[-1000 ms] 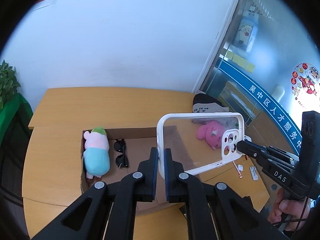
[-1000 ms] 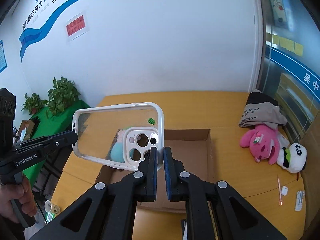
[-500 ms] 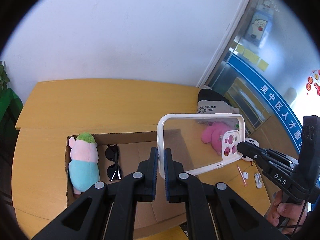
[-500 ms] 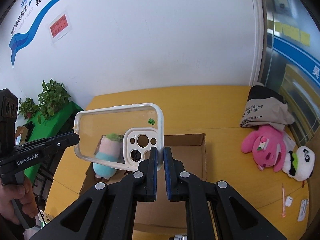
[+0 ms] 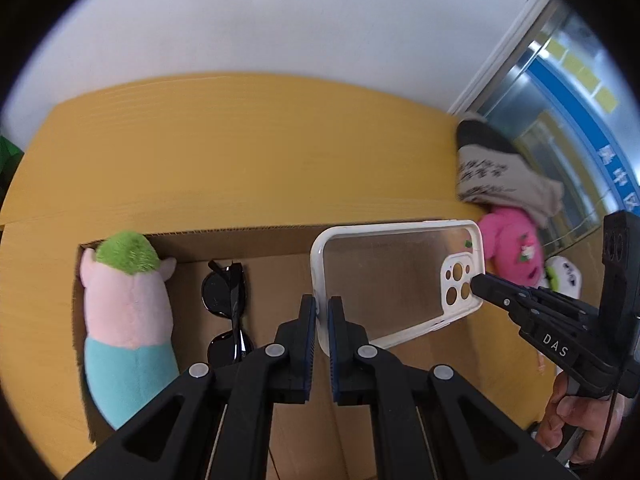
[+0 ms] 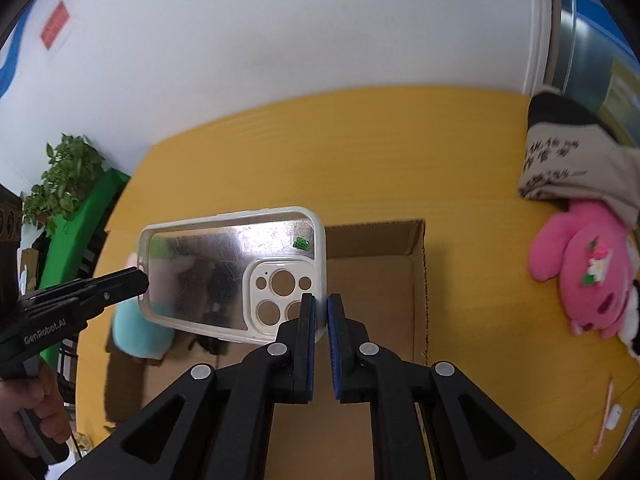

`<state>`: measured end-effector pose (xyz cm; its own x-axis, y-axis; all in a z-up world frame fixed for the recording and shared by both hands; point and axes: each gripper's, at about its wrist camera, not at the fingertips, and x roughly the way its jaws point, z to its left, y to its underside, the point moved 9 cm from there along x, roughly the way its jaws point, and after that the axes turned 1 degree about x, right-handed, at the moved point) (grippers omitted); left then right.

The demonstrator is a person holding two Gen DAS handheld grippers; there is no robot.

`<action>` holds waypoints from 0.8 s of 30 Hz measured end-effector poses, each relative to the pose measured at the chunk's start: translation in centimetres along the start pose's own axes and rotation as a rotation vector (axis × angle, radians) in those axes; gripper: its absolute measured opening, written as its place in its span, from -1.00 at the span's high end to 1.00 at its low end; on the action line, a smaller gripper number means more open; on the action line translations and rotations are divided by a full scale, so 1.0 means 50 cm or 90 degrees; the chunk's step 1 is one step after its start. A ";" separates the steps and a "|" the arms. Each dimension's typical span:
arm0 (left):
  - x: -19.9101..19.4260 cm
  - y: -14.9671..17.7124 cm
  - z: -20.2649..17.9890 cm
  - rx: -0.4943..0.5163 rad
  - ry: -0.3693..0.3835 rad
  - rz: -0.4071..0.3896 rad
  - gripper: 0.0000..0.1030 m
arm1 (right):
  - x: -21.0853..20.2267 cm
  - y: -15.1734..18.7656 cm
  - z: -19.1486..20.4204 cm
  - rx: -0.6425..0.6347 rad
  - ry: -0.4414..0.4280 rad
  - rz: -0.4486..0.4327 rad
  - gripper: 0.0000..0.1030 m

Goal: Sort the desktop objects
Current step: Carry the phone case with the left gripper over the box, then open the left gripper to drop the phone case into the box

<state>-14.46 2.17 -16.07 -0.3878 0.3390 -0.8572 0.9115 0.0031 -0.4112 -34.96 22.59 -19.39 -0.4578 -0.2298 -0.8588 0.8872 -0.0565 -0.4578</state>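
Through my left camera, my left gripper (image 5: 322, 312) is squeezed tight on the short plain end of the phone case (image 5: 394, 280). The case hangs in the air over the open cardboard box (image 5: 280, 276). Inside the box lie a pink and blue plush toy (image 5: 126, 320) and a pair of sunglasses (image 5: 228, 308). My right gripper (image 5: 476, 282) comes in from the side and pinches the other end, by the camera holes. My right hand (image 5: 576, 420) shows low at the edge, wrapped around its handle.

Through my right camera, my right gripper (image 6: 322, 312) is clamped on the case's (image 6: 232, 272) white rim near the camera holes. My left gripper (image 6: 142, 280) meets the far end. The view there is shiny, so I think it is pinching the rim, but I can't be sure.

The case looks light, thin and a bit bendy. The clear back looks slippery, so the thicker white rim is the best place to hold. Both grippers point steeply down toward the box. A pink bunny toy (image 6: 580, 272) sits on the yellow table (image 6: 360, 152), well away.
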 end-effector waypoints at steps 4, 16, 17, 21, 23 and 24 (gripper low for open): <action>0.105 0.006 0.032 -0.027 -0.010 0.057 0.90 | 0.137 0.019 -0.035 0.016 0.012 0.071 0.87; 0.200 0.048 0.050 -0.026 -0.032 0.138 0.60 | 0.247 0.044 -0.074 -0.025 0.059 0.127 0.45; 0.184 0.051 0.048 -0.020 -0.035 0.130 0.35 | 0.234 0.042 -0.068 -0.030 0.047 0.121 0.24; 0.068 0.055 0.032 0.028 -0.056 0.058 -0.14 | 0.133 0.045 -0.041 -0.047 0.047 0.083 -0.75; -0.017 0.065 0.021 0.044 -0.065 0.013 -0.41 | 0.054 0.051 -0.023 -0.045 0.034 0.047 -0.80; -0.058 0.072 0.015 0.047 -0.065 -0.008 -0.48 | 0.008 0.060 -0.012 -0.044 0.031 0.035 -0.82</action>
<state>-10.14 0.46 -15.30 -0.4146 0.2415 -0.8773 0.8955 -0.0633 -0.4406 -32.53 22.92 -21.26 -0.4125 -0.1832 -0.8923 0.9057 0.0226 -0.4233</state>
